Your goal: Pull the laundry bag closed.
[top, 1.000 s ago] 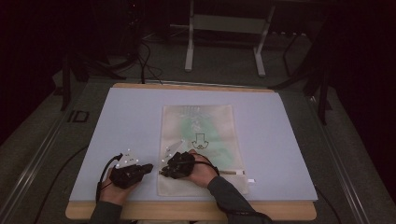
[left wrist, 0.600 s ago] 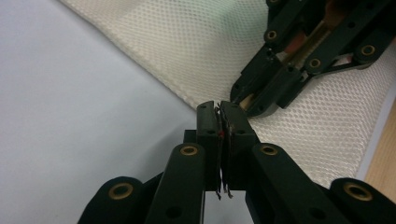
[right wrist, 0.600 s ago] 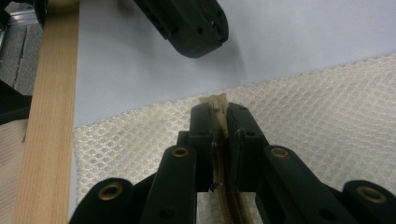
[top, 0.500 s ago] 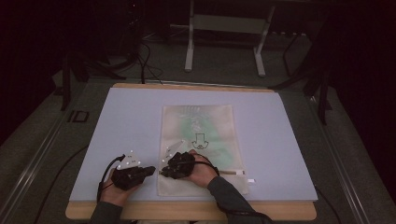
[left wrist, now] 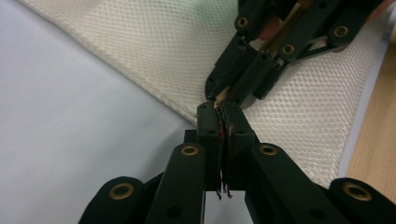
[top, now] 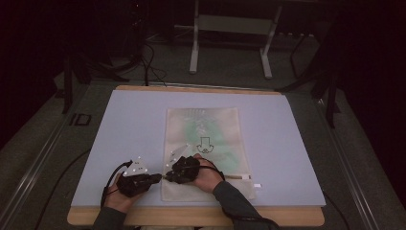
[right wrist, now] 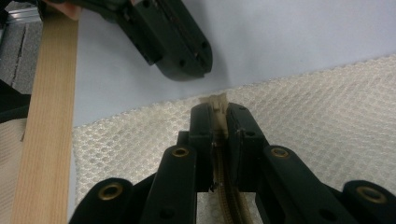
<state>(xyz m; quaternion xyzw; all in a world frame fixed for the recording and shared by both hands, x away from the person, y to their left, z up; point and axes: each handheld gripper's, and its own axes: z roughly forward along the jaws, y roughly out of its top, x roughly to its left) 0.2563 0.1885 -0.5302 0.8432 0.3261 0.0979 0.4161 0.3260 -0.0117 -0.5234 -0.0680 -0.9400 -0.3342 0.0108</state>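
While both hands sit at the near edge of the worktop (top: 143, 115), pale lilac sheet over a light wooden board, nothing lifted off it.

Left gripper (top: 156, 178), black, two-jaw: jaws pressed together, no gap visible in the left gripper view (left wrist: 223, 122). Tip just off the left border of the bag, over bare lilac sheet. Cannot tell whether anything thin is pinched there. Tip almost touching the right gripper's tip.

Right gripper (top: 169, 176), black, two-jaw: jaws closed narrow on the beige zipper tape end (right wrist: 217, 103), tape running down between them in the right gripper view (right wrist: 217, 116). Pointing left, towards the left gripper.

Cream-white mesh zip bag (top: 203, 143), flat rectangular: lying flat on the worktop, centre and slightly near, long side running away from the person. Near-left corner under the right hand. Green contents showing faintly through the mesh, black arrow-like print in the middle. Small white tag (top: 257, 186) on the sheet just off the near-right corner.

Beyond the worktop: dark floor, grey metal stand legs (top: 194, 52), black cables.
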